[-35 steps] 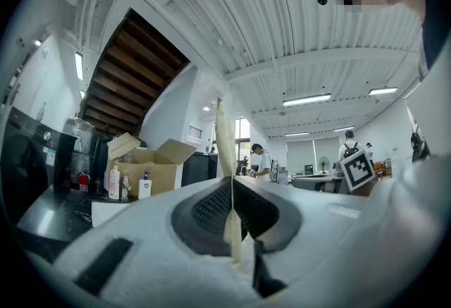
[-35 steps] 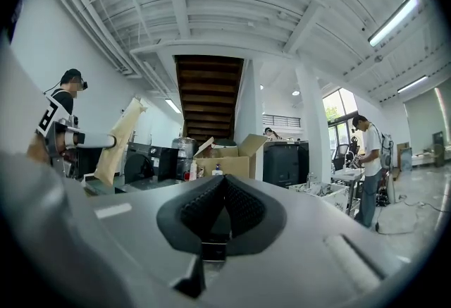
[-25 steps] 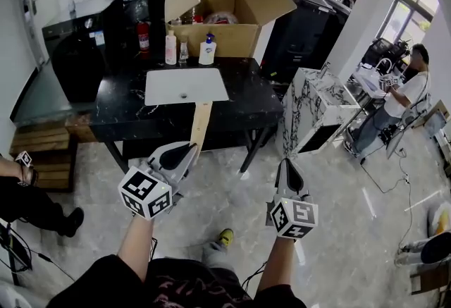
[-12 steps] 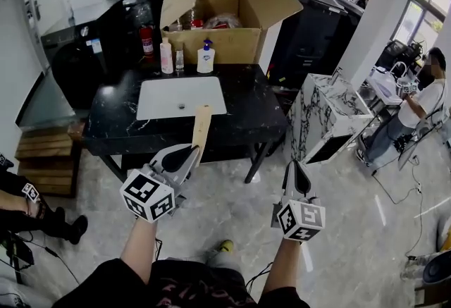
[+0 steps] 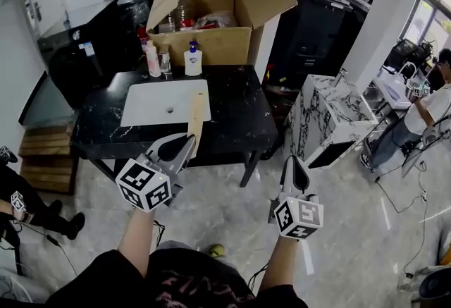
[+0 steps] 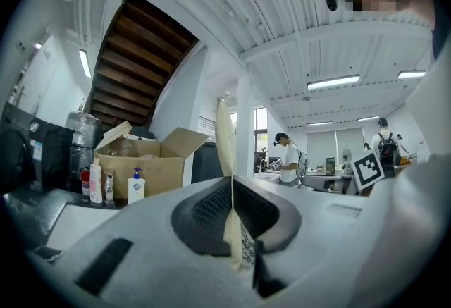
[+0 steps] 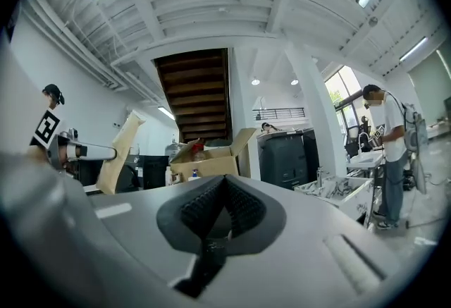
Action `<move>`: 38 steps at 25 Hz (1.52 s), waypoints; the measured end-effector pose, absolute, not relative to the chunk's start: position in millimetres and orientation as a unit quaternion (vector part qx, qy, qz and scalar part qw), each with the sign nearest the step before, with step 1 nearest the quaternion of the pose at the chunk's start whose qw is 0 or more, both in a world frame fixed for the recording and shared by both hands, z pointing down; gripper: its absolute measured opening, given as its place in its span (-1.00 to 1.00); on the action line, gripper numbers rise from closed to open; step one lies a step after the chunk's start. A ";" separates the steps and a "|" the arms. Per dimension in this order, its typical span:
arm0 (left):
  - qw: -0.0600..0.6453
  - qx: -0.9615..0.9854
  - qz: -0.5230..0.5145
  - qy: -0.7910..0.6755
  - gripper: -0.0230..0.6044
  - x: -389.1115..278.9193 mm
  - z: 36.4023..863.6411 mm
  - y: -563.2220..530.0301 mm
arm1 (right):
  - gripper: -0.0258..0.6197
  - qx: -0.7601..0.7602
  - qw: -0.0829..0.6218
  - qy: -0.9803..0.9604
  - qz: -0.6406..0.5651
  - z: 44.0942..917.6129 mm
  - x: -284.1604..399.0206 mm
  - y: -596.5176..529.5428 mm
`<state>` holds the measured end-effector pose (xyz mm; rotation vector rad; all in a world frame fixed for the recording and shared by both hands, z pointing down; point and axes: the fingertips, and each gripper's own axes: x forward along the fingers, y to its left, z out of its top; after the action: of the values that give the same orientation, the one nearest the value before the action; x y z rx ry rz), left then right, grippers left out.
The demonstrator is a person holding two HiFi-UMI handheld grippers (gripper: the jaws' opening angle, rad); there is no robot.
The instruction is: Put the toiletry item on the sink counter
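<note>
Gaping box [image 5: 220,46], bottles [image 5: 182,15] inside; packet [image 5: 196,115] clamped

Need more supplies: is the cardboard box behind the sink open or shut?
Open. The cardboard box has its flaps raised, items visible inside.

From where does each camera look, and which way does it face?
Head view: on the head, looking down at the sink counter; forearms, left gripper, right gripper show.
Left gripper view: on that gripper, along jaws shut on a beige packet, toward the cardboard box.
Right gripper view: on that gripper, along shut empty jaws.
Both gripper views share the box.
</note>
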<state>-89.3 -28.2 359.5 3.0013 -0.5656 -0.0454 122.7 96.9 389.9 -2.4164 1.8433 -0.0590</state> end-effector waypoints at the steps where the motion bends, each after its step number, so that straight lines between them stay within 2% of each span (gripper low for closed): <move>1: 0.045 0.982 -0.013 -0.186 -0.91 -83.3 359.0 -30.1 | -0.90 -0.794 0.050 0.605 -0.020 390.0 128.8 94.9; 9: 0.068 0.979 -0.020 -0.192 -0.91 -49.0 365.1 -53.4 | -0.90 -0.796 0.012 0.606 -0.017 396.7 161.3 66.9; 12: 0.079 0.979 -0.024 -0.187 -0.91 -35.3 371.8 -64.3 | -0.89 -0.797 0.020 0.604 -0.022 398.7 176.8 55.4; 19: 0.060 0.980 -0.002 -0.191 -0.91 2.1 386.3 -100.6 | -0.89 -0.798 -0.014 0.603 -0.016 407.3 205.5 19.7; 38: 0.091 0.977 0.019 -0.194 -0.91 70.9 418.3 -208.0 | -0.89 -0.800 -0.029 0.598 -0.030 419.4 284.1 -82.8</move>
<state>70.9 -208.0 418.3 2.9026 -0.5777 0.0574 284.1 -82.8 419.4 -2.5619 1.9152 -0.0945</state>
